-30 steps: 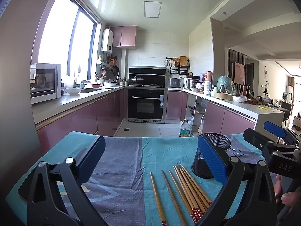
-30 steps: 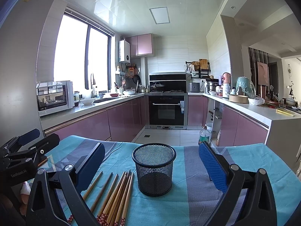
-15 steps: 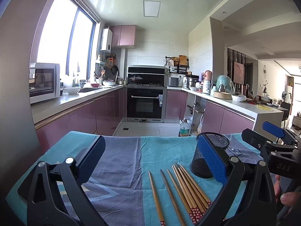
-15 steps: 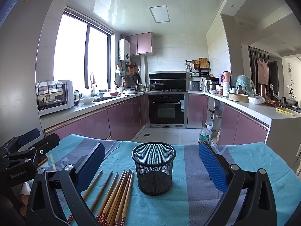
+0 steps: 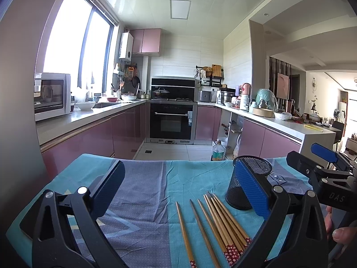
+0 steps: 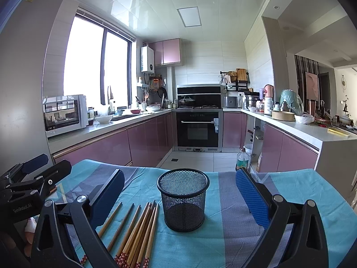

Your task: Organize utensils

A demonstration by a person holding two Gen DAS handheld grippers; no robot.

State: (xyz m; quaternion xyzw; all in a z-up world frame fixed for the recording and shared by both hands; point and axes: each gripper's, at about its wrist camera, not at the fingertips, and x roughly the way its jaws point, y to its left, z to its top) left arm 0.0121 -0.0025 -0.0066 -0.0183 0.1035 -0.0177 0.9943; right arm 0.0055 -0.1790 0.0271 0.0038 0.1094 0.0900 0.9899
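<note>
While both hand-held grippers (image 5: 178, 192) (image 6: 180, 198) stay wide open and empty, chopsticks (image 6: 138, 232) lie unmoved

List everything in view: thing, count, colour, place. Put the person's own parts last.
chopsticks: about eight, brown with red patterned ends, flat on the cloth left of the cup
mesh cup: one, black, upright and empty on the cloth
tablecloth: one, teal and purple, over the table
microwave: one, white, left counter
oven: one, black, far wall
bottle: one, clear, on the floor
left gripper: black, blue fingers, open above the cloth
right gripper: black, blue fingers, open either side of the cup
hand: one, on the right gripper
</note>
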